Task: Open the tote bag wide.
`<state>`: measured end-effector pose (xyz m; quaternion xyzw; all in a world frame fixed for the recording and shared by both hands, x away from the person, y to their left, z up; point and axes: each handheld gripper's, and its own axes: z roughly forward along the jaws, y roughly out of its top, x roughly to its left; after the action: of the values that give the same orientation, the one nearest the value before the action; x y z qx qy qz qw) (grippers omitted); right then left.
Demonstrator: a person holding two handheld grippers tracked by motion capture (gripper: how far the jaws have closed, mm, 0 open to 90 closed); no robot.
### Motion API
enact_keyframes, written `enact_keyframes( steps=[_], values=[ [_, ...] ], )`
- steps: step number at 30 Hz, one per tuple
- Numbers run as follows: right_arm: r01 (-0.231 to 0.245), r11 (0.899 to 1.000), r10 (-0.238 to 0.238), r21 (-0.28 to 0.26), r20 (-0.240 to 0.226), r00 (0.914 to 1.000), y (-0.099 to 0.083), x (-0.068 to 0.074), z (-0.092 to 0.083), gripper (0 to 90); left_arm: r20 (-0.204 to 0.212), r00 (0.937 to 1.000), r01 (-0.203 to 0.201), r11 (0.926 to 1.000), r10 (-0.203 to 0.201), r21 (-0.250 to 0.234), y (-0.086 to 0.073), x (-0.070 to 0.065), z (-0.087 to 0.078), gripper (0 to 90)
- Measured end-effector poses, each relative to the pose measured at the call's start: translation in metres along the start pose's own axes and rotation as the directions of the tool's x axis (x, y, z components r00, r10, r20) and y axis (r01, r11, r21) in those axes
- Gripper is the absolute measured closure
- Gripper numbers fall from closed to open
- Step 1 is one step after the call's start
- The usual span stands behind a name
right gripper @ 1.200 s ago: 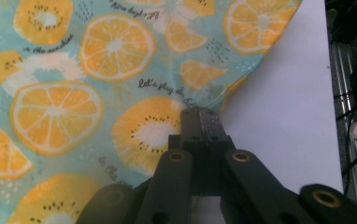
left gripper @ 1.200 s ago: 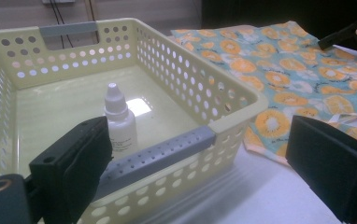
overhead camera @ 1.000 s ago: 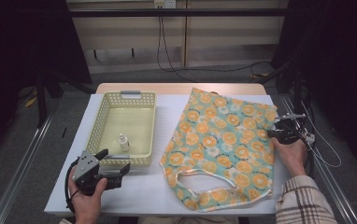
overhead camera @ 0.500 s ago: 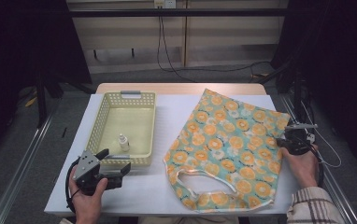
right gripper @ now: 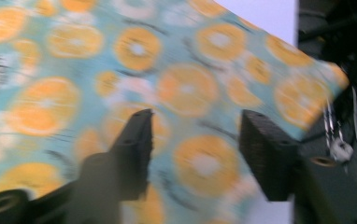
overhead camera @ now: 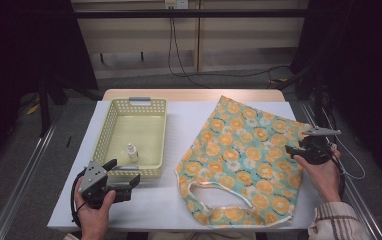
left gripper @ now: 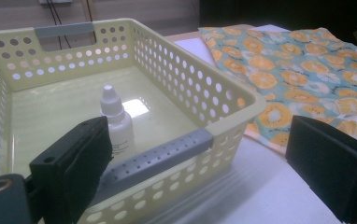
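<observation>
White table (overhead camera: 179, 210): right claw (overhead camera: 299, 148) just opened, released orange-print bag (overhead camera: 239, 150).

Layout around the basket (overhead camera: 110, 127) on the counter (overhead camera: 189, 112)

A bottle (overhead camera: 132, 152) stood inside the basket, near its front wall. The bag (overhead camera: 244, 155) lay flat to the basket's right, just beside it. The left gripper (overhead camera: 125, 181) sat before the basket; the right gripper (overhead camera: 295, 148) hung over the bag's far-right edge.

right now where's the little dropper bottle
In the high view the dropper bottle stands upright inside the yellow basket, near its front wall, just beyond the left gripper.
</observation>
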<state>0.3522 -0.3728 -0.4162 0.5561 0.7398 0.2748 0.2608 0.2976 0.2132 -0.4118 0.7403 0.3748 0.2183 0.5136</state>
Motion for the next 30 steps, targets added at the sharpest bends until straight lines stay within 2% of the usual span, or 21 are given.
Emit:
enact_keyframes(
  steps=[3,5,7,11,13,14,15,17,20,22,23,25,27,30],
  values=[
    [0.063,0.998,-0.063,-0.008,-0.090,0.9939,0.010,0.030,-0.001,36.0,-0.002,1.0000,-0.003,1.0000,0.003,0.002,0.000,0.000,0.000,6.6],
    [0.099,0.995,-0.100,-0.016,-0.152,0.9833,0.016,0.052,-0.001,35.1,-0.001,1.0000,-0.004,1.0000,0.004,0.001,0.000,0.001,0.000,6.6],
    [0.139,0.990,-0.139,-0.017,-0.208,0.9681,0.022,0.074,-0.001,35.1,-0.002,1.0000,-0.003,1.0000,0.003,0.000,0.000,0.001,0.000,6.6],
    [0.223,0.974,-0.224,-0.035,-0.293,0.9296,0.030,0.113,0.002,33.7,-0.002,1.0000,0.001,1.0000,-0.001,-0.002,0.000,0.001,0.000,6.6],
    [0.254,0.967,-0.251,-0.037,-0.339,0.9067,0.030,0.129,0.005,33.0,-0.002,1.0000,0.000,1.0000,0.000,0.000,0.000,0.001,-0.001,6.6],
    [0.278,0.960,-0.273,-0.038,-0.355,0.8942,0.030,0.136,0.005,33.0,-0.003,1.0000,0.000,1.0000,0.000,0.000,0.000,0.001,0.000,6.6],
    [0.292,0.955,-0.288,-0.045,-0.366,0.8851,0.029,0.143,0.006,33.1,-0.003,1.0000,-0.001,1.0000,0.001,0.002,0.000,0.001,0.000,6.6],
    [0.313,0.948,-0.307,-0.051,-0.392,0.8671,0.027,0.155,0.007,33.4,-0.004,1.0000,-0.002,1.0000,0.002,0.003,0.000,0.000,0.000,6.6],
    [0.346,0.937,-0.330,-0.046,-0.445,0.8328,0.021,0.168,0.011,37.9,-0.006,1.0000,-0.007,1.0000,0.007,0.004,-0.001,0.001,-0.001,6.6],
    [0.377,0.925,-0.352,-0.047,-0.479,0.8042,0.018,0.176,0.013,41.5,-0.009,0.9999,-0.004,1.0000,0.004,0.004,-0.001,0.001,-0.001,6.6],
    [0.391,0.919,-0.361,-0.043,-0.489,0.7940,0.016,0.179,0.014,42.8,-0.011,0.9999,-0.001,1.0000,0.002,0.004,-0.001,0.001,-0.001,6.6],
    [0.430,0.902,-0.391,-0.044,-0.508,0.7674,0.014,0.185,0.016,45.0,-0.012,0.9999,-0.002,1.0000,0.002,0.005,-0.001,0.001,-0.001,6.6],
    [0.454,0.890,-0.409,-0.042,-0.513,0.7545,0.012,0.190,0.017,49.7,-0.013,0.9999,-0.001,1.0000,0.001,0.005,-0.001,0.001,-0.001,6.6],
    [0.474,0.880,-0.421,-0.030,-0.511,0.7495,0.010,0.193,0.021,58.5,-0.013,0.9999,-0.008,0.9999,0.008,0.008,-0.001,0.001,-0.001,6.6]
  ],
)
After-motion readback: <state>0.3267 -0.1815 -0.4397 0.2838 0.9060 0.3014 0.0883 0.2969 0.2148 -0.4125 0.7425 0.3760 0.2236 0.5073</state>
